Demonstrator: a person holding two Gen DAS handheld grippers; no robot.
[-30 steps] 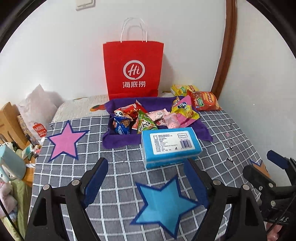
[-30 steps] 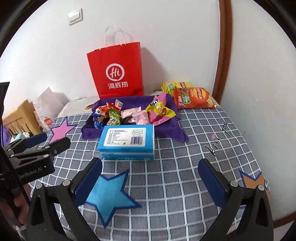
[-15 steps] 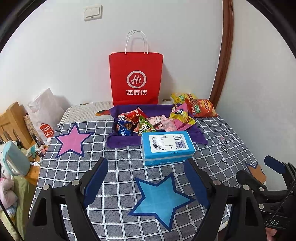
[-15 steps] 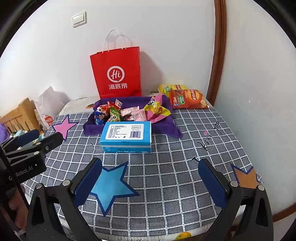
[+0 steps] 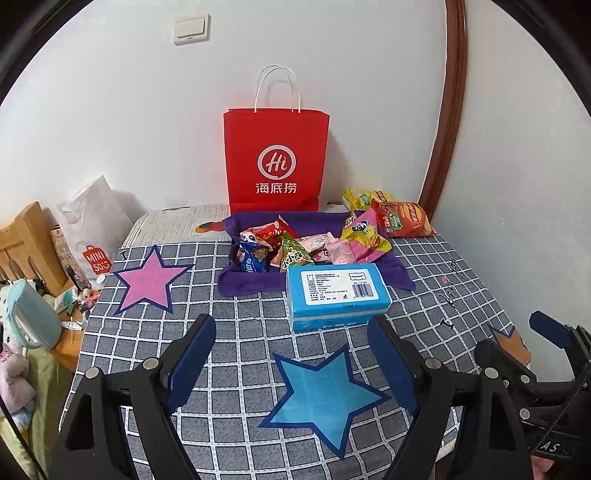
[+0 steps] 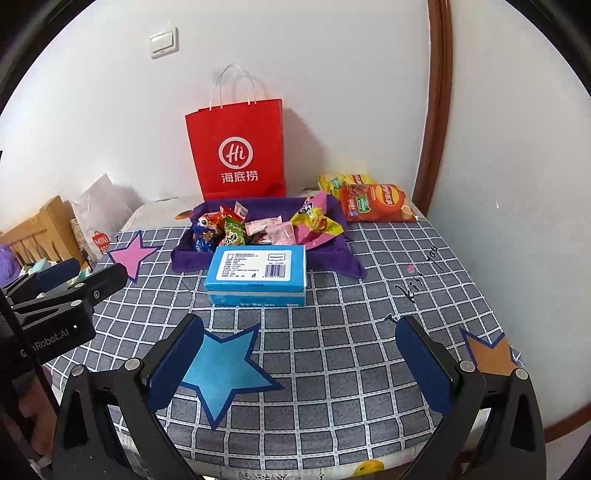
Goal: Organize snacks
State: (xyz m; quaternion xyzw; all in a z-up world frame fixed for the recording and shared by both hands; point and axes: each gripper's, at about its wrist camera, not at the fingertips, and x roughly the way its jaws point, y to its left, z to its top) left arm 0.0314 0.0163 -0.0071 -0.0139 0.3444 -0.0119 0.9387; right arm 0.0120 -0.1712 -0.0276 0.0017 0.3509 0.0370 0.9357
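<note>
- There were two grippers, and both were wide open and held nothing: the left gripper (image 5: 291, 354) and the right gripper (image 6: 299, 350)
- Both hung low over the near end of a table with a grey checked cloth (image 6: 351, 332)
- One blue box (image 6: 257, 275) lay flat on the cloth, label side up, just in front of the purple tray (image 6: 343, 258) and touching its front edge
- The small snack packets (image 5: 310, 247) sat piled in the purple tray; about seven showed, but they lay over each other, so the count was not sure
- Two bigger chip bags lay outside the tray, at the far right corner by the wall: one orange-red chip bag (image 6: 373, 203) and one yellow chip bag (image 6: 336, 181) behind it
- One red paper bag (image 5: 276, 158) stood upright against the wall, right behind the tray
- Three paper stars lay flat on the cloth: one pink star (image 5: 149, 282) at the left, one blue star (image 5: 325, 395) near the grippers, and one orange star (image 6: 489, 354) at the right edge
- The blue box stood between the grippers and the tray, so it blocked the front of the snack pile
- One white shopping bag (image 5: 92, 225) and a wooden frame (image 5: 26, 243) stood off the table on the left
- One light switch (image 5: 191, 28) was on the wall
</note>
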